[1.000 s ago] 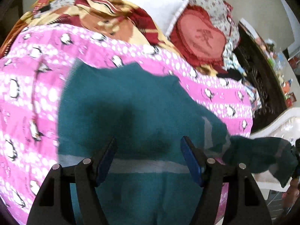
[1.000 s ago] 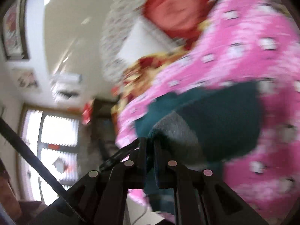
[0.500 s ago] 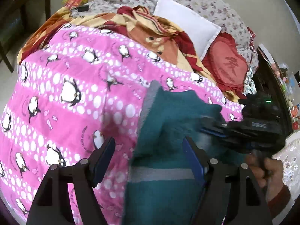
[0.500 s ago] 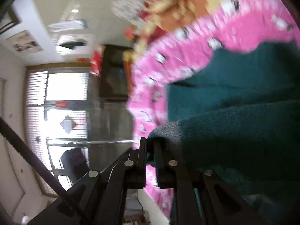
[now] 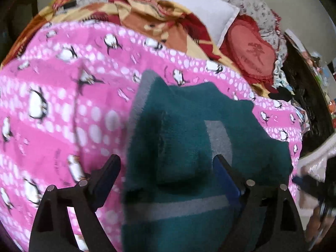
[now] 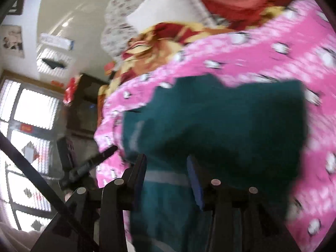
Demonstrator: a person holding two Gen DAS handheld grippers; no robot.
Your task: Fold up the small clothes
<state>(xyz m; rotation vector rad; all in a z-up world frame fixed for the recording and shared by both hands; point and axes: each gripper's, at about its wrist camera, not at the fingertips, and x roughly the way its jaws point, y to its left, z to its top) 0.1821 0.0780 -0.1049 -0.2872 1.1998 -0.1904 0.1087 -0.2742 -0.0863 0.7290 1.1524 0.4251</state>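
A small dark teal sweater (image 5: pixel 189 138) with grey stripes lies on the pink penguin blanket (image 5: pixel 63 109), with one sleeve folded across its body. My left gripper (image 5: pixel 166 168) is open and empty, hovering over the sweater's lower part. My right gripper (image 6: pixel 166 168) is open and empty above the sweater (image 6: pixel 220 126) in the blurred right wrist view. The right gripper also shows in the left wrist view (image 5: pixel 315 187) at the right edge, off the sweater.
A red and orange quilt (image 5: pixel 163 21), a white pillow (image 5: pixel 195 4) and a red heart cushion (image 5: pixel 252 50) lie at the head of the bed. Dark wooden furniture (image 5: pixel 308 105) stands to the right. A bright window (image 6: pixel 27 126) is at the left.
My right gripper was shut on the sleeve cuff and carried it over the sweater. It has let go, opened, and pulled back to the right. The sleeve now lies folded on the body.
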